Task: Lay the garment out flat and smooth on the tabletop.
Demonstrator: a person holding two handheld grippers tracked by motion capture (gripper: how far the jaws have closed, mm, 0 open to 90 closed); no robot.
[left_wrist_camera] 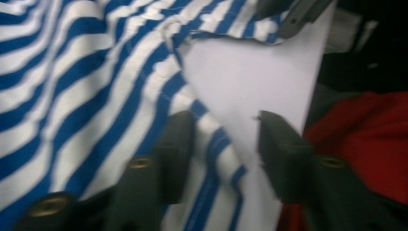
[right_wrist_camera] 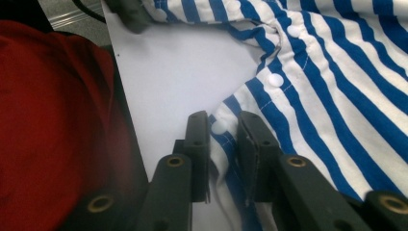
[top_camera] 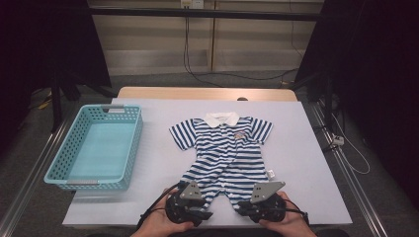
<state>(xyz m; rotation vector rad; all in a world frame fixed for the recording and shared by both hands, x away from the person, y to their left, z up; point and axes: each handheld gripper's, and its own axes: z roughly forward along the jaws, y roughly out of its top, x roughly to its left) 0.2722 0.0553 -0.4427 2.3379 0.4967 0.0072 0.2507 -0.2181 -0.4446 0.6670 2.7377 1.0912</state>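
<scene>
- Romper (top_camera: 225,148) lies lengthwise, collar far, legs toward both grippers.
- Left hand-held gripper (left_wrist_camera: 223,144): jaws apart, straddling its leg hem.
- Right hand-held gripper (right_wrist_camera: 223,144): clamped on other leg hem.

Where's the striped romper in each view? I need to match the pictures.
High view: romper lies flat at the table's middle, collar away from the person, legs toward the claws.
Left gripper view: stripes across the left and top.
Right gripper view: stripes across the right and top.
Shared landmark: the bare white wedge of table between the legs.
</scene>
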